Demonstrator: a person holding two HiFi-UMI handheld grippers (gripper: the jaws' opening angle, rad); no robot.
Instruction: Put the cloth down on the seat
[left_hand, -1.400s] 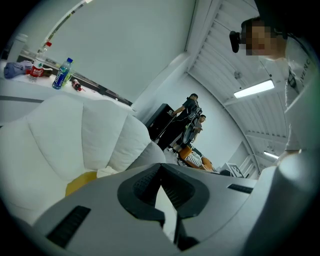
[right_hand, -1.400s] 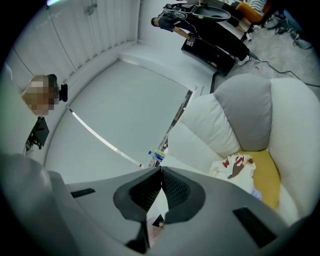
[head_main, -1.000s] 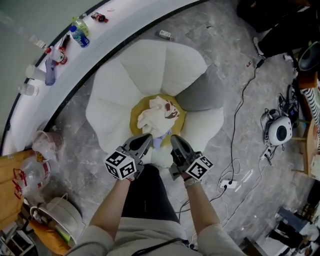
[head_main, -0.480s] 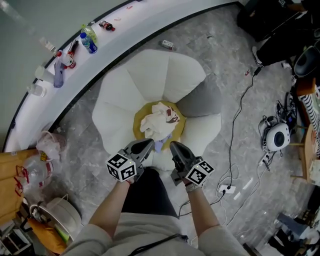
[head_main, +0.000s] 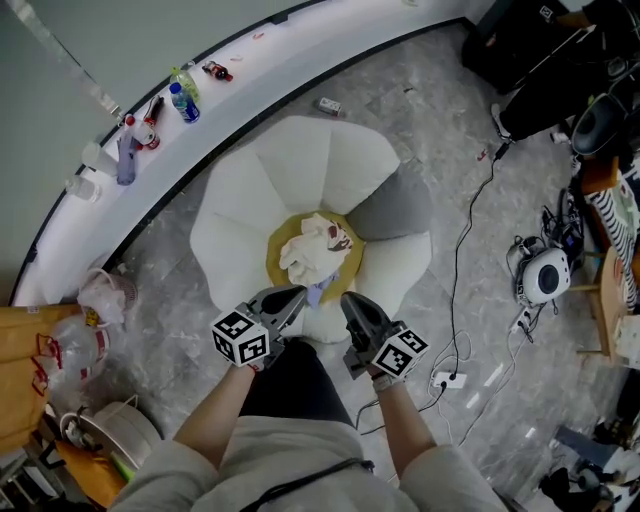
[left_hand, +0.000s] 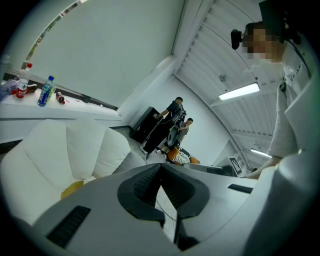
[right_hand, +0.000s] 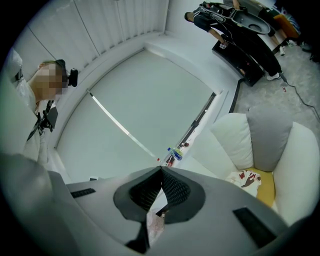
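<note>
Grey floor (head_main: 170, 290) open around petal seat (head_main: 300, 170), cloth (head_main: 312, 250) on its middle, left claw (head_main: 297, 293) and right claw (head_main: 348, 300) closed

Head view steeply down from above seat (head_main: 300, 170); both gripper views near-level, low, sharing seat.

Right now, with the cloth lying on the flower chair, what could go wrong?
1. The cloth sits in a crumpled heap on the seat's yellow middle, not spread flat. A nudge might make it slide off.
2. A cable and power strip lie on the floor on the person's right. A sideways step could catch on them.
</note>
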